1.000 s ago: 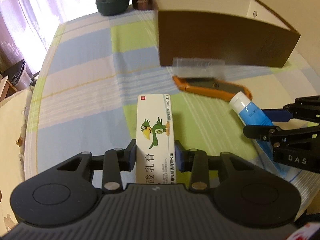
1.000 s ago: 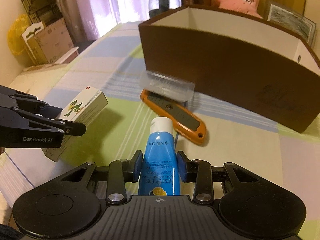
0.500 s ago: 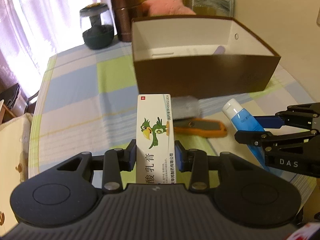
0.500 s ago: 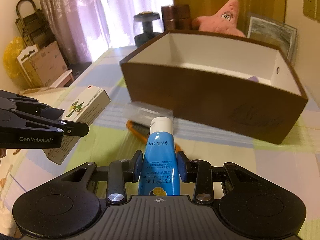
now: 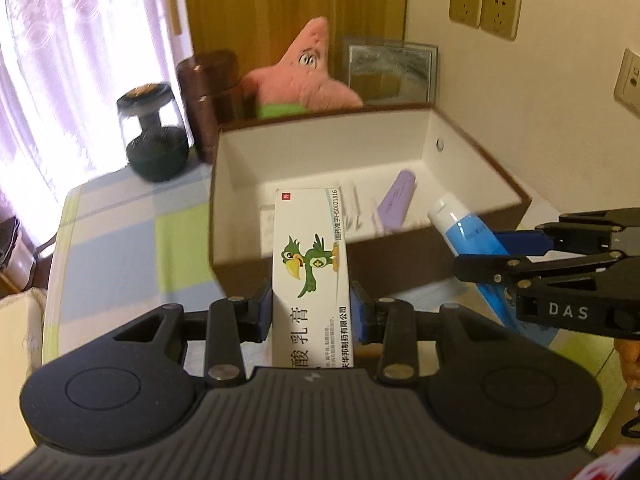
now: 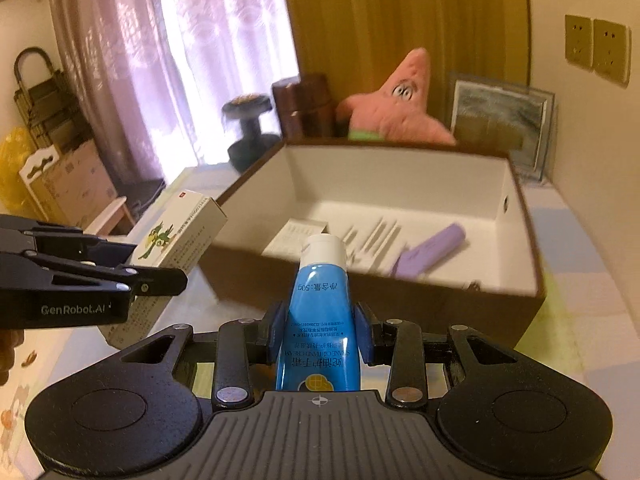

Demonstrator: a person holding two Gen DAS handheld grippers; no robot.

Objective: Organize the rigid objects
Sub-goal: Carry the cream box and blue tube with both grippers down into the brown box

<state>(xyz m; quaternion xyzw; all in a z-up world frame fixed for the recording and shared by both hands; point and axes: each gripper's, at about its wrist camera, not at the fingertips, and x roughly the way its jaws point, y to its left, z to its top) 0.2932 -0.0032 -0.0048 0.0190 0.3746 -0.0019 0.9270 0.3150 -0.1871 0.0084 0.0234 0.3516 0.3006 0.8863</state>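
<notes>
A: Left gripper (image 5: 311,312), jaws pinching the white carton (image 5: 311,276) by its long sides. Blue pads either side, carton standing up out of them.

B: Print on it?

A: Green cartoon parrot mid-face. Large Chinese characters below it, 酸乳膏 readable. Small red square at the top left corner. Up the right edge, a code ending H50021816. Bottom line of fine print too small.

B: Right one?

A: Right gripper (image 6: 320,334), pads pressed on the blue tube (image 6: 320,312), white cap pointing away from the camera. Text upside down from this side: "50g" after Chinese characters near the cap, further down "SNAKE OIL HAND CREAM", a round yellow emblem at the near end.

B: Markings on the tools?

A: "DAS" on the right gripper's side seen from the left wrist view. "GenRobot.AI" on the left gripper's side seen from the right wrist view.

B: Where do the two things sit?

A: Both in the air, near side of the brown box (image 6: 536,280), over the checked tablecloth (image 5: 120,248). Carton left, tube right, apart.

B: Inside the box?

A: White lining. A lilac case (image 6: 432,250) lying flat right of centre, pale flat packets (image 6: 298,232) left of it, printing blurred.

B: Beyond?

A: Pink star plush (image 6: 396,108) behind the far wall, brown canister (image 6: 306,106) left of it, dark glass jar (image 5: 154,136) further left, framed picture (image 6: 500,120) right. Wall sockets (image 5: 482,10) above.
</notes>
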